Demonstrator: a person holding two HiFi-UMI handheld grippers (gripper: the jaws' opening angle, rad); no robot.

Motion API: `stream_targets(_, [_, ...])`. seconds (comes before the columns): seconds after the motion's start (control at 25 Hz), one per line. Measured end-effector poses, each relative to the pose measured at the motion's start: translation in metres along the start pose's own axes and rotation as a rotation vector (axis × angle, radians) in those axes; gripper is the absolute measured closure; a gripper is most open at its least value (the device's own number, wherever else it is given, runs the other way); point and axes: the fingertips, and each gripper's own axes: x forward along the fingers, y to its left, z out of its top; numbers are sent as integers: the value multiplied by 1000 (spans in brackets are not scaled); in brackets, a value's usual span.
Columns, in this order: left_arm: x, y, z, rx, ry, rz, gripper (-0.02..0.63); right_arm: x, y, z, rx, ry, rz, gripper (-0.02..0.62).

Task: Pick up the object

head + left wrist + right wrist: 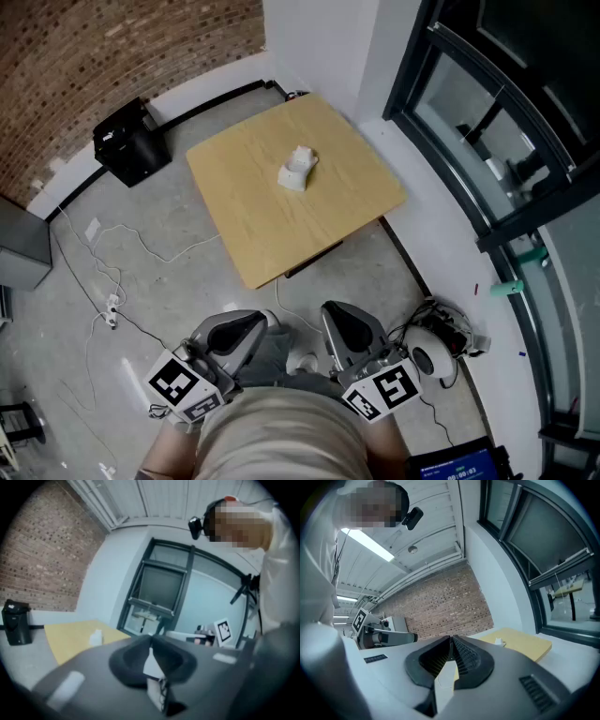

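A small white object (297, 169) lies near the middle of a square wooden table (253, 234). It also shows as a small white shape (95, 637) on the table in the left gripper view and as a tiny white speck (500, 642) in the right gripper view. My left gripper (251, 323) and right gripper (339, 319) are held close to my body, well short of the table. Both are shut with nothing between the jaws, and both point up and away over the table.
A black box (131, 142) sits on the floor at the brick wall, left of the table. Cables (112, 281) trail across the grey floor. A white-and-black device (436, 349) lies on the floor by my right side. Glass window frames (497, 141) run along the right.
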Motion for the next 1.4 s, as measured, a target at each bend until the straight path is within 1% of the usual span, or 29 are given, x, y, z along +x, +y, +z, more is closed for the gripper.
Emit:
stream_targets(0.12, [23,50,7,-10,-7,17,597,48,-27,-2,2,24,-2,586])
stream_targets(0.24, [47,111,21,-39,4,35,571,108,-57,6,5,55,-4,586])
stream_targets(0.32, [59,148,36,-71,-1,50,540,147,-74,17,12,81,-1,586])
stream_targets(0.48, [74,220,66,-116,-17,67,528,222,-104,49,-34,101,-11,585])
stream_targets(0.64, [90,266,79,-130,-1,104,525,277,-129,60,-19,133,0,584])
stream_targets(0.76, [104,287,75,-180,2,154,518,306,-148,56,-11,188,41,584])
stream_targets(0.84, [118,298,71,-219,7,198,514,325,-168,53,-14,234,88,584])
stream_targets(0.96, [142,314,66,-244,21,277,509,354,-204,47,-15,298,162,584])
stream_targets(1.04, [157,323,60,-270,21,341,509,372,-224,42,-41,349,226,584])
stream_targets(1.08, [165,327,55,-289,19,374,503,381,-232,38,-71,378,264,584])
stream_targets(1.16, [186,332,42,-339,21,427,500,394,-249,21,-162,462,348,584])
stream_targets(1.2, [197,334,34,-367,25,444,497,398,-256,7,-217,525,393,584])
stream_targets(1.36, [233,349,-7,-481,22,504,491,399,-278,-65,-469,836,574,583])
stream_targets(1.4, [239,354,-18,-503,27,519,485,397,-281,-79,-517,903,611,581])
